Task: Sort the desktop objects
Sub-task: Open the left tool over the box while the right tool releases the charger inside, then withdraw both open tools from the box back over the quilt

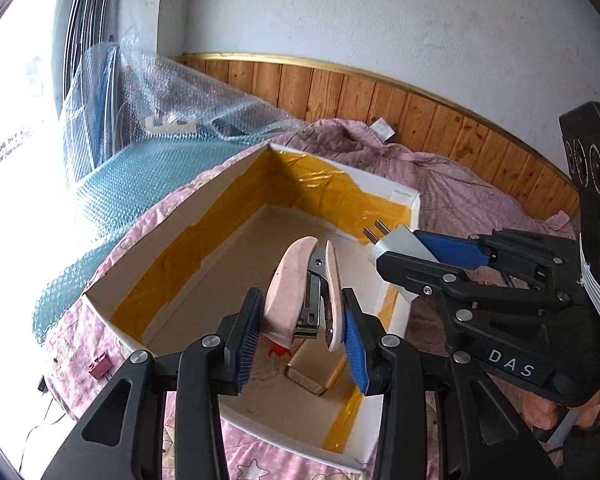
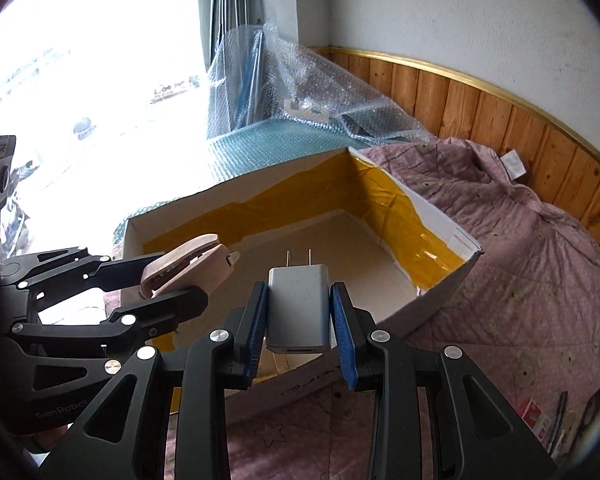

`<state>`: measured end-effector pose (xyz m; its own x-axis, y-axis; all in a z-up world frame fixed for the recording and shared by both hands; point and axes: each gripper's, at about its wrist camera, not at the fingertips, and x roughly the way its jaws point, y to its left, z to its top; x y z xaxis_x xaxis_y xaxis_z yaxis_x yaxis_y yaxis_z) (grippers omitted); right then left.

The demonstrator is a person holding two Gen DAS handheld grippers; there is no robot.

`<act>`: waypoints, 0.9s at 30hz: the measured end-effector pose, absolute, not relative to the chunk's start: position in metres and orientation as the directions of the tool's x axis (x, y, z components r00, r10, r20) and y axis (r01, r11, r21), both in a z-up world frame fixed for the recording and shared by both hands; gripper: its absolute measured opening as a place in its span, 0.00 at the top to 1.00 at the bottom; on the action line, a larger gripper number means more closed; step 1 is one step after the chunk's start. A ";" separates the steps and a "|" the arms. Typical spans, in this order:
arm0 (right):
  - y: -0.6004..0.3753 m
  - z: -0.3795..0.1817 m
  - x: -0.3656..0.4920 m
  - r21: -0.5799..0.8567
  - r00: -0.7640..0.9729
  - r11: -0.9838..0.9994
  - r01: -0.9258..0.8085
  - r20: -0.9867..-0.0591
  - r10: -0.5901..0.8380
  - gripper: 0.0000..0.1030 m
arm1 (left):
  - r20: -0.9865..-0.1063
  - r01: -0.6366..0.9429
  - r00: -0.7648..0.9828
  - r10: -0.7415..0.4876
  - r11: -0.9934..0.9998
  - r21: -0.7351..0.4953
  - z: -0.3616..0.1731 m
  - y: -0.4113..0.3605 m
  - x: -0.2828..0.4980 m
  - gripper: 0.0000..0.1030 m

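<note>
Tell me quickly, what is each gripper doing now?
Left gripper: closed on the pink stapler.
Right gripper: closed on the grey charger.

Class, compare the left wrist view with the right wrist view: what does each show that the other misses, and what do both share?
Only the left wrist view shows the small box lying inside the cardboard box and a pink clip on the bedding. Only the right wrist view shows flat items on the quilt. Both show the pink stapler in the left hand-held gripper and the charger plug in the right hand-held gripper.
</note>
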<state>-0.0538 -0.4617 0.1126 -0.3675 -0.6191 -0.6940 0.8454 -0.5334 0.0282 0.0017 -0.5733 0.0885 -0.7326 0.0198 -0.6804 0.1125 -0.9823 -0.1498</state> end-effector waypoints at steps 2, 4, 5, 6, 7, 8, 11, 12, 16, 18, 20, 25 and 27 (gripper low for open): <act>-0.466 0.107 -0.058 0.021 -0.370 -0.537 0.843 -0.702 -0.609 0.67 | -0.691 0.119 -0.723 0.022 -0.981 -0.155 0.083 -0.576 -0.003 0.60; -0.467 0.103 -0.064 0.018 -0.380 -0.551 0.834 -0.705 -0.598 0.64 | -0.697 0.133 -0.717 0.016 -0.978 -0.160 0.080 -0.580 -0.006 0.58; -0.467 0.102 -0.066 0.021 -0.382 -0.557 0.830 -0.706 -0.596 0.57 | -0.702 0.137 -0.712 0.018 -0.977 -0.163 0.078 -0.581 -0.007 0.58; -0.466 0.101 -0.070 0.030 -0.382 -0.563 0.826 -0.705 -0.598 0.53 | -0.705 0.139 -0.709 0.022 -0.975 -0.171 0.077 -0.583 -0.007 0.57; -0.464 0.101 -0.072 0.039 -0.379 -0.565 0.824 -0.703 -0.601 0.52 | -0.705 0.140 -0.709 0.026 -0.974 -0.178 0.076 -0.584 -0.007 0.57; -0.464 0.101 -0.073 0.045 -0.376 -0.565 0.824 -0.703 -0.603 0.52 | -0.705 0.141 -0.709 0.027 -0.973 -0.180 0.075 -0.585 -0.007 0.56; -0.462 0.102 -0.072 0.044 -0.377 -0.566 0.824 -0.703 -0.603 0.52 | -0.708 0.141 -0.706 0.033 -0.972 -0.186 0.075 -0.585 -0.007 0.50; -0.461 0.102 -0.071 0.044 -0.377 -0.566 0.823 -0.702 -0.604 0.52 | -0.709 0.140 -0.704 0.034 -0.973 -0.186 0.075 -0.585 -0.007 0.50; -0.457 0.104 -0.066 0.051 -0.374 -0.563 0.825 -0.698 -0.611 0.52 | -0.711 0.138 -0.702 0.031 -0.974 -0.178 0.074 -0.581 -0.005 0.45; -0.453 0.105 -0.063 0.059 -0.372 -0.564 0.824 -0.694 -0.616 0.52 | -0.711 0.142 -0.702 0.030 -0.973 -0.181 0.074 -0.581 -0.003 0.45; -0.449 0.105 -0.060 0.062 -0.372 -0.565 0.823 -0.692 -0.618 0.52 | -0.710 0.144 -0.704 0.029 -0.973 -0.182 0.075 -0.579 -0.001 0.45; -0.439 0.105 -0.054 0.071 -0.374 -0.571 0.818 -0.689 -0.621 0.52 | -0.713 0.150 -0.701 0.025 -0.972 -0.182 0.075 -0.574 0.003 0.43; -0.436 0.104 -0.051 0.063 -0.377 -0.573 0.817 -0.693 -0.614 0.52 | -0.712 0.138 -0.701 0.025 -0.976 -0.170 0.075 -0.569 0.005 0.43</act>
